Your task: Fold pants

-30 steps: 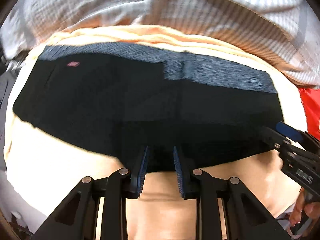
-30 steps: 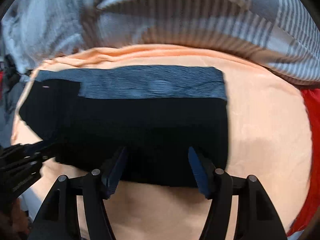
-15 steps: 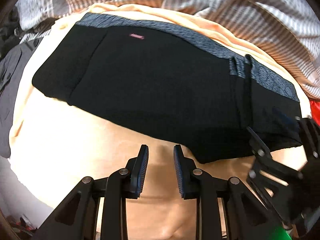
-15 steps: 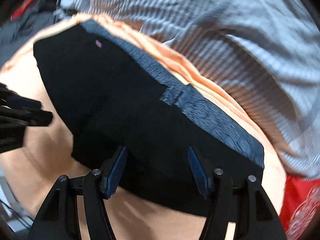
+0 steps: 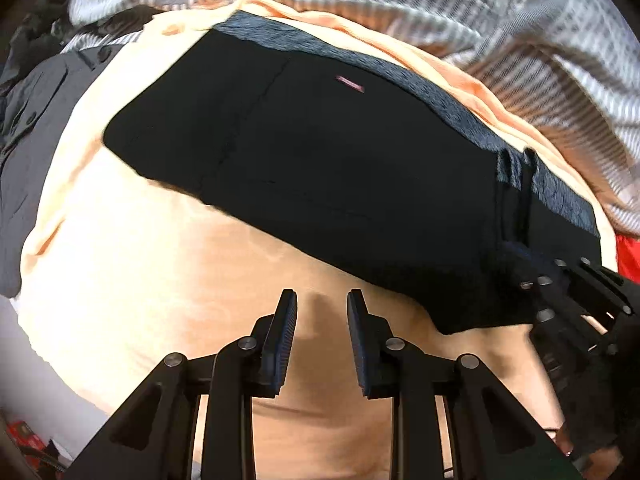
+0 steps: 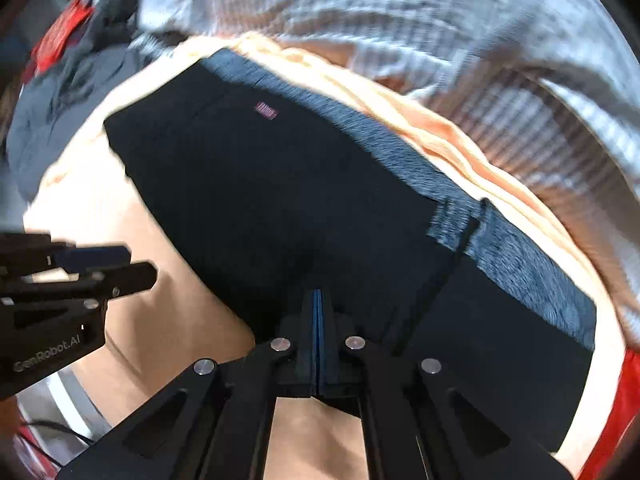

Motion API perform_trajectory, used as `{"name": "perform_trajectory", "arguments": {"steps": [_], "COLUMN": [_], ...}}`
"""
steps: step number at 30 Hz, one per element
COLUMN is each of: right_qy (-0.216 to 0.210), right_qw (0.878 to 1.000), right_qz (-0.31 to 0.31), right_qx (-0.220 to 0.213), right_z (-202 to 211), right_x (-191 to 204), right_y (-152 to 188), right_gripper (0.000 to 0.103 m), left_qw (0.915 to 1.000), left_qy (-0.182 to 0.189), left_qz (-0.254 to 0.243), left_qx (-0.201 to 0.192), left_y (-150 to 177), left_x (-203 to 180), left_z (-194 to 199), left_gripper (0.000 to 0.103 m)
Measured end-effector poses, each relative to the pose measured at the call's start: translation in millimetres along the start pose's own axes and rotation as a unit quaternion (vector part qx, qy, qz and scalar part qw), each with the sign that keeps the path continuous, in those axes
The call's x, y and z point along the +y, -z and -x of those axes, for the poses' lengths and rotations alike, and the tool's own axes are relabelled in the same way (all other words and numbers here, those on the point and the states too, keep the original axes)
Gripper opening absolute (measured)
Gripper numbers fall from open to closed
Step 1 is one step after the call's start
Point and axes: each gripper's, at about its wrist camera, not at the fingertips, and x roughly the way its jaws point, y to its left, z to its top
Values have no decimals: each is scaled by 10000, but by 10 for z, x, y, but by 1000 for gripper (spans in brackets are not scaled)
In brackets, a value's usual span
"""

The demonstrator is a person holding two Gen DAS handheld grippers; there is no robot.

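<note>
Pants (image 6: 280,208): near hem is clamped between closed right gripper (image 6: 317,320) jaws, likely for folding; left gripper (image 5: 318,336) is held apart, empty, short of the hem.

Hidden and blurred parts

The right gripper (image 6: 317,312) covered the pants' (image 6: 280,208) near edge, so any grip on cloth was unclear; the tag (image 6: 267,111) was unreadable, the striped cloth (image 6: 400,20) blurred.

Bare peach sheet (image 5: 152,280) lies open along the near edge, under the parted left gripper (image 5: 318,320). The black pants (image 5: 340,168) cover the middle. A striped blanket (image 5: 500,32) crowds the far edge, and grey clothing (image 5: 28,128) the left edge.
</note>
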Motion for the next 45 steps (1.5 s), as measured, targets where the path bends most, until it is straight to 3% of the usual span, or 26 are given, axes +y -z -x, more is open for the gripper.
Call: {"name": "perform_trajectory", "arguments": {"steps": [5,9,13,14,16,20,27,34,39,42,43,45], "right_qy": [418,430,399,418,390,361,318,321,287,275,267,252], "right_qw": [9947,9854,9877,9878,9872,9875,9890,9892,9894,9897,9898,9898], "right_qz": [-923,-1533,-1449,-1431,-1478,-1459,-1367,-1348,-1347,-1328,-1323,-1329], "right_qx": [175,596,434,450,460,466,461,471,456,459,460,452], "right_z": [-9,-244,-238,-247,-258,-287,-342,-351,-358,-365,-365,-361], "right_x": [-570,-893,-880,-869,-868,-860,-887,-870,-863,-864,-865,-867], "right_y": [36,199,230,226,220,197,149,120,109,105,104,107], "right_gripper": [11,57,59,59,60,62,63,64,66,66,66,66], "left_qw": [9990,9964,9894,9869,9814,9677,9538,9421,9244,9340,9330,9308], "left_qy": [189,438,950,1071,1240,1652,1854,2215,2705,2517,2515,2561], "left_qz": [394,711,1092,1196,1431,1848,2299,2404,2489,2372,2400,2412], "left_qx": [-89,-132,-128,-137,-308,-470,-547,-750,-1018,-896,-927,-995], "left_y": [-71,-100,-150,-162,-194,-296,-438,-558,-625,-686,-694,-744], "left_x": [285,468,653,705,788,957,1116,1236,1269,1224,1223,1173], "left_z": [50,58,52,51,75,29,-246,-365,-322,-427,-441,-440], "left_gripper": [28,28,30,53,77,77,77,77,78,78,78,91]}}
